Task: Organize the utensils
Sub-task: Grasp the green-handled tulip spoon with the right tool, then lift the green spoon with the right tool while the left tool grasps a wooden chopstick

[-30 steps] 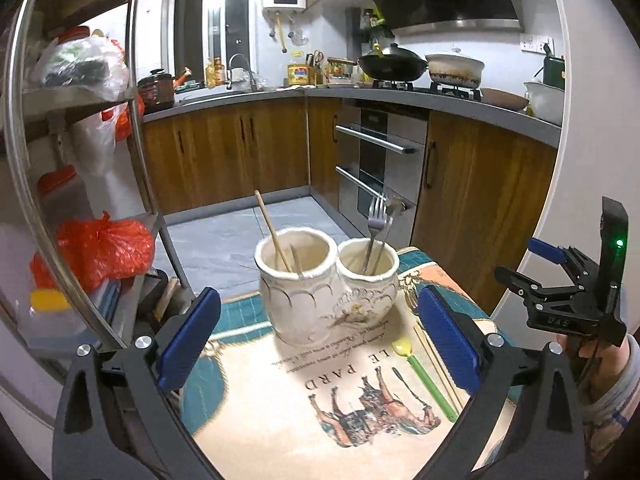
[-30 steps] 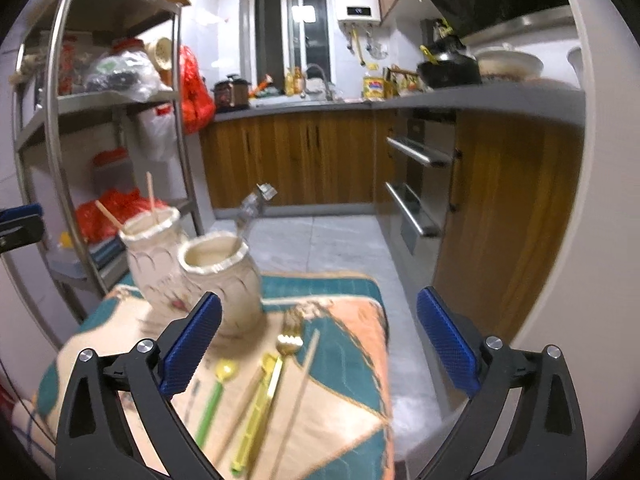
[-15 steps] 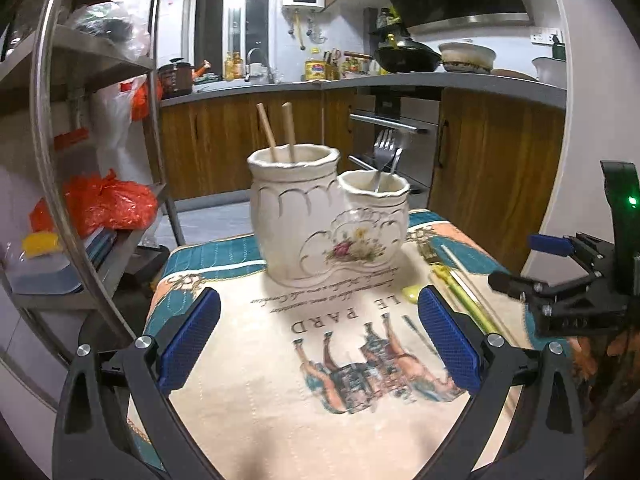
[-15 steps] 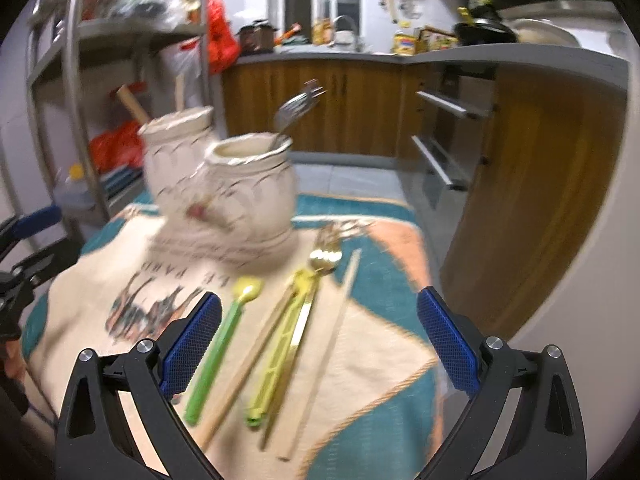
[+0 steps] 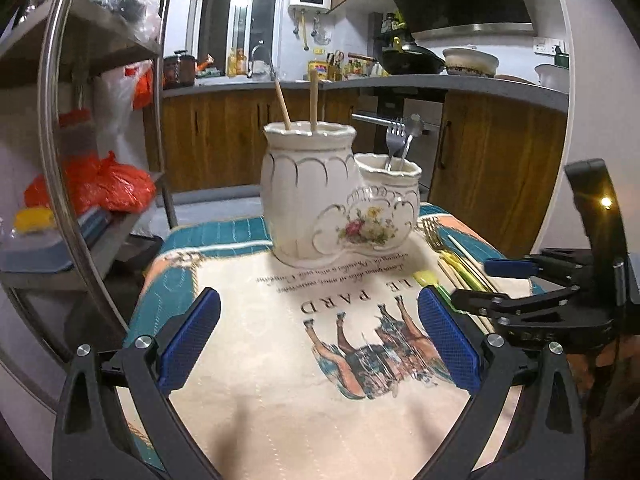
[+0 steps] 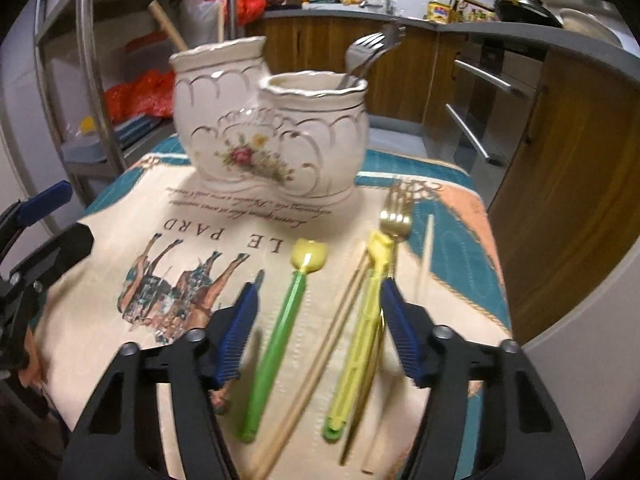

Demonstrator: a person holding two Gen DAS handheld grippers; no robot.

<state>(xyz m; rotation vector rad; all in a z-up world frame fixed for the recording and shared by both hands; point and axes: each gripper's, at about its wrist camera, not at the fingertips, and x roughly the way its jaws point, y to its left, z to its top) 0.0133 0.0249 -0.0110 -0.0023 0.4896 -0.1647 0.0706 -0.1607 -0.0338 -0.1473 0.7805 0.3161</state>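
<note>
A white double ceramic holder (image 5: 320, 200) stands on the printed cloth (image 5: 280, 360); its tall pot holds two wooden chopsticks (image 5: 313, 100), its short pot a steel fork (image 5: 394, 142). It also shows in the right wrist view (image 6: 272, 136). Loose on the cloth lie a green spoon with a yellow tulip bowl (image 6: 280, 320), a wooden chopstick (image 6: 320, 356), a yellow-green utensil (image 6: 360, 340) and a gold fork (image 6: 396, 216). My right gripper (image 6: 316, 316) is open, low over these utensils. My left gripper (image 5: 316, 336) is open and empty above the cloth, in front of the holder.
A steel shelf rack (image 5: 60, 160) with red bags stands left of the table. Wooden cabinets and an oven (image 5: 400, 120) are behind. The table's right edge (image 6: 500, 280) drops off beside the utensils. The right gripper shows in the left wrist view (image 5: 540, 296).
The right gripper has dropped and moved in over the loose utensils, its jaws narrower than before. The left gripper has lowered and come a little nearer the holder.
</note>
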